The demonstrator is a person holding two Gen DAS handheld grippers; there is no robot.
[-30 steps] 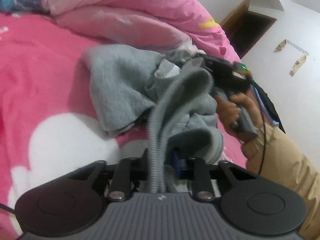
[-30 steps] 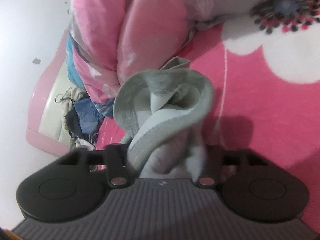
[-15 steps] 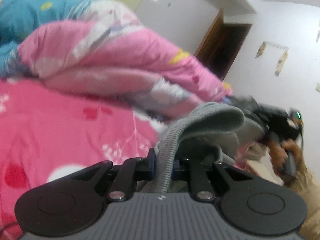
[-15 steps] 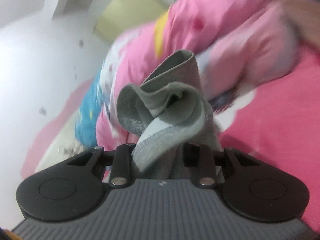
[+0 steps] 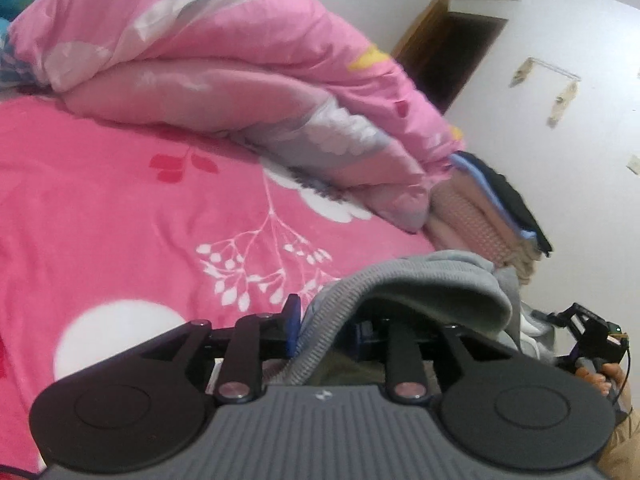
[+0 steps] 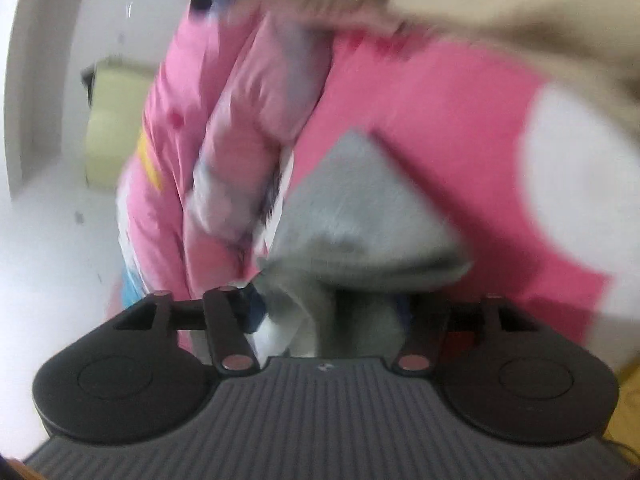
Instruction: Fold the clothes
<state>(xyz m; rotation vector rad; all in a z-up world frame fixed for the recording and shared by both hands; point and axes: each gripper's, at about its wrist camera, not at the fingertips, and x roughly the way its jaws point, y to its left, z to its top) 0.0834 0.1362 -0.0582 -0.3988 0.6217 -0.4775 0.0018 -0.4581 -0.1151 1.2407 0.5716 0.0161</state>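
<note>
A grey sweatshirt-like garment (image 5: 432, 284) hangs over my left gripper (image 5: 326, 320). Its ribbed hem fills the gap between the blue pads while the jaws are opening. From there the cloth trails right toward my right gripper (image 5: 592, 332), which a hand (image 5: 600, 372) holds low at the frame's edge. The right wrist view is blurred. In it the right gripper (image 6: 328, 304) has its jaws opening wide, with a loose fold of the grey garment (image 6: 360, 208) lying between and ahead of them.
The pink flowered bedsheet (image 5: 120, 208) spreads out to the left and ahead. A bulky pink quilt (image 5: 240, 60) is heaped along its far side. Folded clothes (image 5: 488, 216) are stacked at the quilt's right end, below a dark doorway (image 5: 452, 52).
The right gripper swept sideways away from the left one, rolled, and spread its jaws from a tight hold on the cloth. The left jaws parted a little. The garment came up off the sheet.
</note>
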